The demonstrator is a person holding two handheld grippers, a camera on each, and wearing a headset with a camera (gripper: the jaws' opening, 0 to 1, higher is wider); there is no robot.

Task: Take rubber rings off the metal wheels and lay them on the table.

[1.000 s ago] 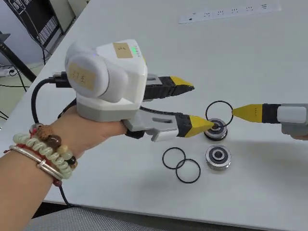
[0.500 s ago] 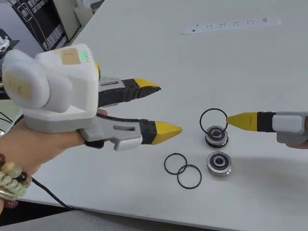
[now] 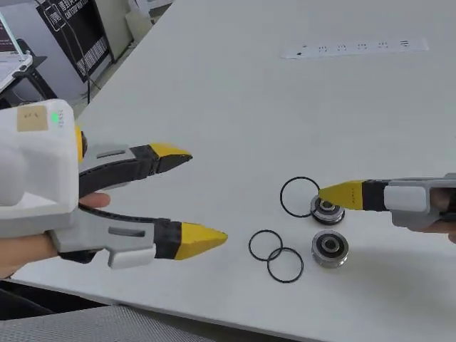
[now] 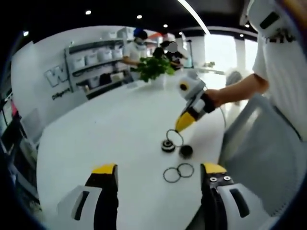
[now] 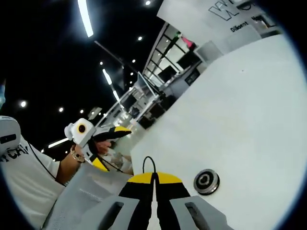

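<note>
The right tool point(image 3: 324, 192) clenches the thin rubber ring point(image 3: 281, 197), likely light and limp, best nipped at its edge; the left tool point(image 3: 206, 196) hangs released.

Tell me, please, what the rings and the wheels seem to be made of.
Rings: thin, matt black loops, probably rubber. The one pinched in the right gripper stands as a round hoop, so it is fairly springy. Wheels: bright silvery rims with dark centres, probably steel, like bearings.

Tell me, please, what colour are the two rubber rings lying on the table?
Black; the rings show best in the head view.
</note>
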